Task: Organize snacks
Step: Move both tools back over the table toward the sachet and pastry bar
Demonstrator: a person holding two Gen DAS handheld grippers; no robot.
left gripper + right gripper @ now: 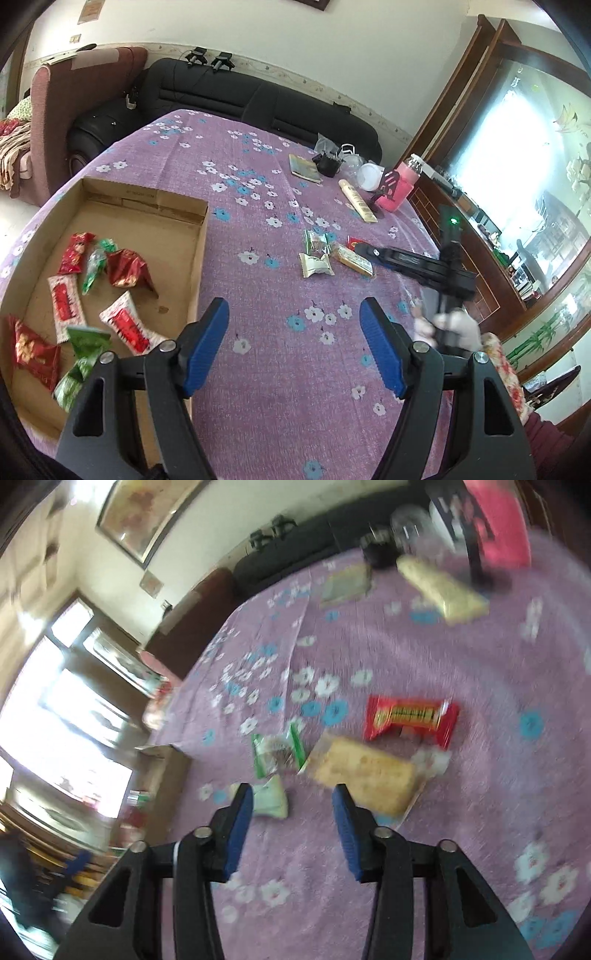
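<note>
A shallow cardboard box (201,236) lies at the left on the purple flowered cloth and holds several red, white and green snack packets (125,271). My left gripper (293,317) is open and empty above the cloth, just right of the box. Loose snacks lie mid-table: a pale green packet (316,264), a green-edged packet (314,240) and a tan cracker pack (351,258). In the blurred right wrist view my right gripper (291,801) is open and empty, close before the pale packet (271,797), the cracker pack (364,775), the green-edged packet (277,753) and a red packet (410,718).
At the far right of the table stand a pink jar (400,184), a clear container (367,175), a small black object (328,164), a booklet (304,168) and a long cream pack (358,199). A black sofa (221,96) runs behind the table. A wooden cabinet (480,236) stands at the right.
</note>
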